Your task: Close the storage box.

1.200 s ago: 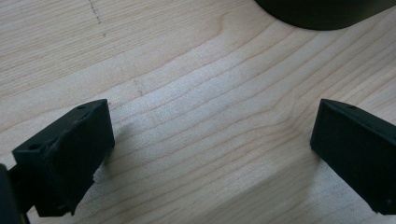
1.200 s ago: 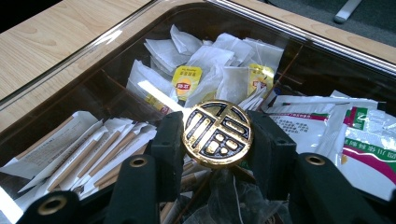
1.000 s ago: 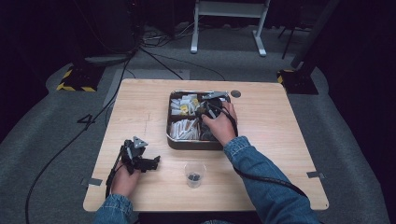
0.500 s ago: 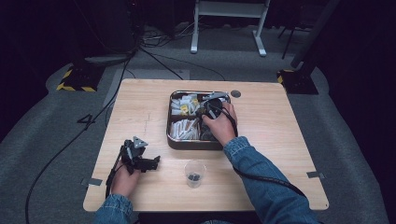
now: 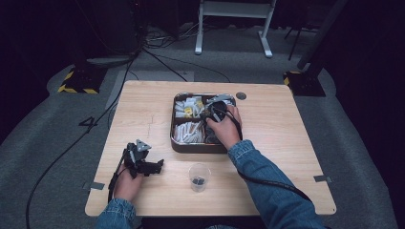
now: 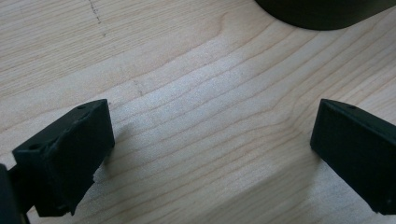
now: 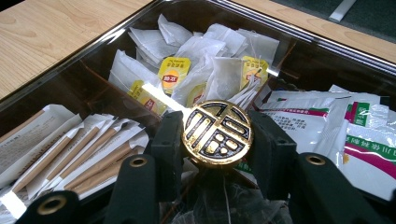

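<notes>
Right gripper (image 7: 217,140) pinching a round gold-and-black medallion-like piece (image 7: 217,133), one jaw on each side of its rim, face tilted toward the camera. Held over the tray (image 5: 174,143), above the divider between the tea-bag compartment and the wrapped-stick compartment. Tea bags (image 7: 196,60) beyond it toward the tray's far wall, paper-wrapped sticks (image 7: 79,149) to the left, printed sachets (image 7: 359,126) to the right. Whether the piece is a lid knob or a loose item: cannot tell.

Left gripper (image 5: 143,162) resting on the table (image 5: 286,143) just off the tray's near-left corner, jaws spread wide with bare wood between them, gripping nothing. Clear cup (image 5: 198,176) with something dark at its bottom just off the tray's near edge, between the two hands.

Key relation: piece already in the right jaws, no long axis, cup back toward the person from the tray; right hand carrying, left hand nearer the cup.
</notes>
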Motion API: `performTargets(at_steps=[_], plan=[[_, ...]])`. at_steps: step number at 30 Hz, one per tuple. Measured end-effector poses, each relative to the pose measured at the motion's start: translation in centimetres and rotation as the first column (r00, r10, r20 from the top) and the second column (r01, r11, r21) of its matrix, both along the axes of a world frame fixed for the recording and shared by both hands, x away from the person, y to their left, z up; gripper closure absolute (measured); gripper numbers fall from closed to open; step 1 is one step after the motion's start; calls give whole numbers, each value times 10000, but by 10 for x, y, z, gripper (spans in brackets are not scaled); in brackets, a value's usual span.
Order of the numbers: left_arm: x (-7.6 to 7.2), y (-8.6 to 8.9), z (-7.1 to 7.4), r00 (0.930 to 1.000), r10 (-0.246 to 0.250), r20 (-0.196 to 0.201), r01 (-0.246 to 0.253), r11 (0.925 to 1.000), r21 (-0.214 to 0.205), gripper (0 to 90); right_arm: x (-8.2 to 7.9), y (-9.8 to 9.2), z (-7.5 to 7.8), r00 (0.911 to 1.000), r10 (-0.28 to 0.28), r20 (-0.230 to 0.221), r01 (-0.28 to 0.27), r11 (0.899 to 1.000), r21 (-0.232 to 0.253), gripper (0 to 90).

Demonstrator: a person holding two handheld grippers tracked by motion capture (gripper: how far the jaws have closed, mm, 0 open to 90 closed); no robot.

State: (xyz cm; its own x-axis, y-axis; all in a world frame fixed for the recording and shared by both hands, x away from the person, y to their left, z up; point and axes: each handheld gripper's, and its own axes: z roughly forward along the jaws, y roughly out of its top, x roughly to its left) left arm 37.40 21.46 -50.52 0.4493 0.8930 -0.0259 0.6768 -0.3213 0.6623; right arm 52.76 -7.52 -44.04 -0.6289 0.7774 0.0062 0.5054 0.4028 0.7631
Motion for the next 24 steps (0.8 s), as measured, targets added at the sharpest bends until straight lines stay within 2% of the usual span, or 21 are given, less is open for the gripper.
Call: performTargets(at_steps=[6,15,17,20,24], plan=[[0,0,0,10000,1,2,-1,10000,0,0,-3,1,-1,9999,2,133,-2,10000,-14,590],[0,0,0,10000,6,8,-6,10000,0,0,-2,0,-1,9999,84,67,-84,10000,46,588],[0,0,0,10000,-9,19,9,10000,0,0,-1,-2,-1,10000,94,20,-95,9998,195,578],[1,0,0,10000,-11,20,11,10000,-3,0,-2,-6,3,9998,21,199,-38,9963,854,514],[1,0,0,10000,-15,17,15,10000,1,0,-5,-9,14,9989,59,474,-104,9953,961,492]])
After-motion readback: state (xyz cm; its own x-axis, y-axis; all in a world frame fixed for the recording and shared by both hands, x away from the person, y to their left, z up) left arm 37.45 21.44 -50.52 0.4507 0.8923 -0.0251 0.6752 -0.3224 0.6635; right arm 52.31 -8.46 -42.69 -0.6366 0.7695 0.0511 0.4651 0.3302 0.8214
